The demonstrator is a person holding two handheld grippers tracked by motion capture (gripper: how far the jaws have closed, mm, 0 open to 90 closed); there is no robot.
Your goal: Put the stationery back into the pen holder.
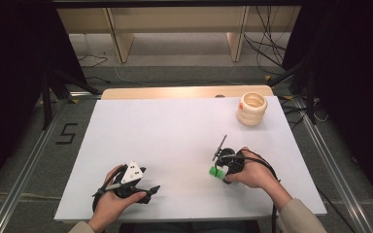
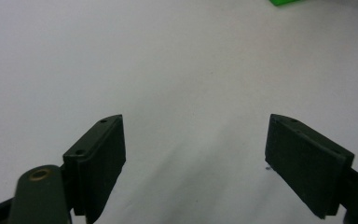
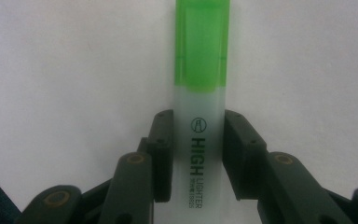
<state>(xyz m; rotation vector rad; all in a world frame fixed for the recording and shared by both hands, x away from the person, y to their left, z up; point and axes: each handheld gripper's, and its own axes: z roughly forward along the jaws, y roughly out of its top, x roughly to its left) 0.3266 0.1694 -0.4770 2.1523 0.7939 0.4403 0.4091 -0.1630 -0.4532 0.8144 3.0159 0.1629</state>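
Now right claw (image 3: 198, 156) clenched on translucent plastic highlighter with green cap (image 3: 200, 93), near right edge of smooth white surface (image 1: 175, 131). Left claw (image 2: 193, 163) released, jaws wide, near front edge. Ribbed cream round holder (image 1: 251, 108) at far right corner; middle open.

A highlighter pen with a frosted translucent plastic barrel and a bright green cap (image 3: 200, 93) runs straight up the middle of the right gripper view, cap end toward the top edge. Black print on the barrel reads "HIGH LIGHTER". The barrel sits pinched between two black jaws, one touching each side. In the high view the pen (image 1: 217, 171) shows lower right of centre, over the white table sheet, green cap pointing left.
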